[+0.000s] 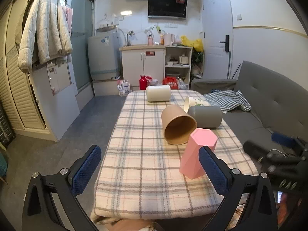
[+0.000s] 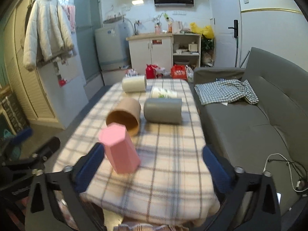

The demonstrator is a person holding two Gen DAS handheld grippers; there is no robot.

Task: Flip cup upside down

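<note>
A pink hexagonal cup (image 1: 197, 152) stands on the plaid tablecloth with its closed base up; it also shows in the right wrist view (image 2: 120, 151). A brown cup (image 1: 178, 124) (image 2: 125, 116) lies on its side behind it, mouth toward me. A grey cup (image 1: 205, 116) (image 2: 162, 110), a white printed cup (image 1: 194, 102) (image 2: 163, 93) and a cream cup (image 1: 158, 93) (image 2: 134, 83) also lie on their sides. My left gripper (image 1: 150, 170) is open and empty, its right finger beside the pink cup. My right gripper (image 2: 152, 167) is open and empty, its left finger beside the pink cup.
The table (image 1: 142, 173) runs away from me. A grey sofa (image 2: 250, 119) with a checked cloth (image 2: 227, 91) lies along its right side. The right gripper (image 1: 277, 159) shows at the left wrist view's right edge. Cabinets and bags stand beyond the table's far end.
</note>
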